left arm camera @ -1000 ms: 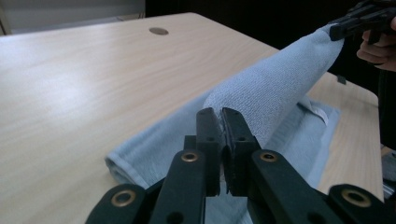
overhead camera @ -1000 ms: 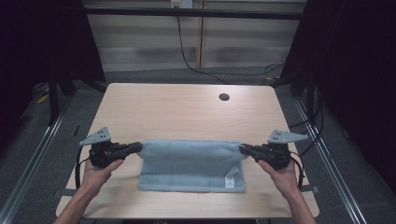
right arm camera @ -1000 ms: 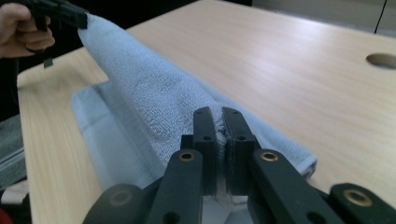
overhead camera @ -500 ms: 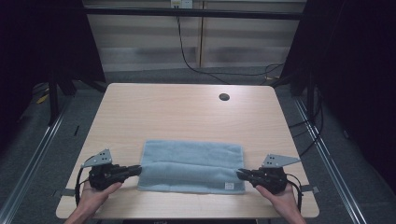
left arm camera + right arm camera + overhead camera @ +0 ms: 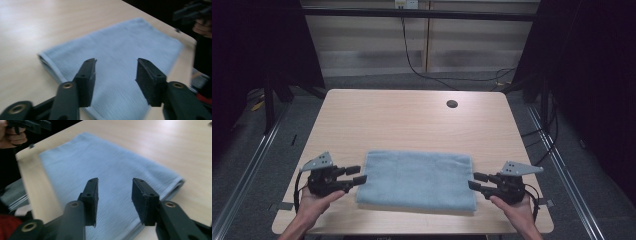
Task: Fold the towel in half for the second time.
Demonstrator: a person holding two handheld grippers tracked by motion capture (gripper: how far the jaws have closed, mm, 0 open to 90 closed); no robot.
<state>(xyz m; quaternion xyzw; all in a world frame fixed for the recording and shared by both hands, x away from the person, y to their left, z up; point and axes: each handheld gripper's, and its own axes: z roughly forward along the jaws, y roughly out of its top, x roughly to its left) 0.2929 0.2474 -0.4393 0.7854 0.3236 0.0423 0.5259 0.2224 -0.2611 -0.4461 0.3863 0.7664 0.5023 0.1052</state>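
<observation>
A folded light-blue towel (image 5: pixel 417 180) lies flat near the front edge of the wooden table (image 5: pixel 412 125). My left gripper (image 5: pixel 354 175) sits at the towel's left end, jaws just opened and apart with nothing pressed between them; in the left gripper view the towel (image 5: pixel 117 62) lies beyond its fingertips (image 5: pixel 86 72). My right gripper (image 5: pixel 476 181) sits at the towel's right end, its jaws also just opened and holding nothing. The right gripper view looks over the towel (image 5: pixel 100 170) past the spread black fingertips (image 5: pixel 142 195).
A small dark round hole (image 5: pixel 452 104) sits at the back right of the tabletop. Metal rails (image 5: pixel 257 150) run along both sides of the table. Cables (image 5: pixel 422 65) hang behind it against a pale wall.
Both grippers drew the towel toward the front edge, laid it flat and let go. Their jaws went from shut on the towel's ends to open, and each backed slightly off the cloth.
</observation>
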